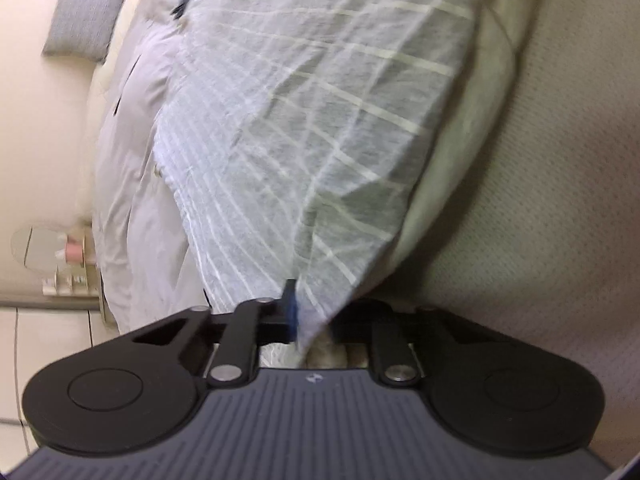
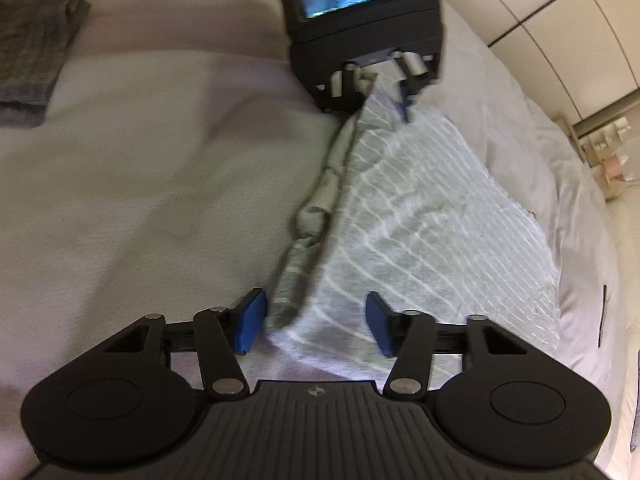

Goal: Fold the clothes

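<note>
On the pale bedspread (image 2: 120,184) we have a grey garment with pale stripes (image 2: 420,232) lying spread, one edge bunched into a rumpled roll. Our left gripper (image 1: 298,320) is clamped tight on a corner of that garment, the cloth pinched between its blue pads and fanning away from them; in the right wrist view the same gripper (image 2: 384,100) sits at the far corner of the cloth. Our right gripper (image 2: 316,324) stands apart, its blue pads (image 2: 250,322) either side of the near corner without pressing it. A folded dark grey cloth (image 2: 36,40) lies well apart, and a grey pillow (image 1: 86,12) shows beyond.
</note>
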Demonstrator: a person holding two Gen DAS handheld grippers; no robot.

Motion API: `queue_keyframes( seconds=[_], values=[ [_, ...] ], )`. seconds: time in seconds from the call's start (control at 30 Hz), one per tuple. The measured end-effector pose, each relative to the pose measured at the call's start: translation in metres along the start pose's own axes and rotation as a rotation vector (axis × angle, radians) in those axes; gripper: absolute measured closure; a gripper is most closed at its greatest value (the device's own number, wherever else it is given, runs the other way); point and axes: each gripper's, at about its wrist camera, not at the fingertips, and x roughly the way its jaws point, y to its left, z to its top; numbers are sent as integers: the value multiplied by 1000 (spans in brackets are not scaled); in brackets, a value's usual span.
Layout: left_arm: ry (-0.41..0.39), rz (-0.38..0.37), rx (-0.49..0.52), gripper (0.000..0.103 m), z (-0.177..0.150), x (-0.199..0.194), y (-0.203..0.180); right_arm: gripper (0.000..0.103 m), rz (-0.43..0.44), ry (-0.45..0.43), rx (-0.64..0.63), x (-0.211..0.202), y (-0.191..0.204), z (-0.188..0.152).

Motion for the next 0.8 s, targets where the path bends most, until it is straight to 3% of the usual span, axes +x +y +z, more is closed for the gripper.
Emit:
queue_keyframes(
  seconds=[0.07, 0.13, 0.2, 0.33, 0.6, 0.8],
  values=[
    [3, -2, -30, 97, 1, -1, 4, 64, -2, -4, 19, 1, -7, -1],
    [5, -11, -48, 98, 2, -3, 8, 85, 9, -8, 38, 3, -14, -3],
    [4, -23, -65, 99, 2, -7, 13, 98, 38, -18, 60, 4, -22, -4],
    [0, -25, -74, 99, 1, -27, 21, 99, 125, -51, 104, -7, -33, -5],
    [11, -82, -6, 100, -2, -96, 22, 98, 221, -110, 139, -60, -33, 4],
    [29, -156, 89, 99, 6, -116, 61, 99, 293, -159, 237, -102, -53, 2]
  ],
)
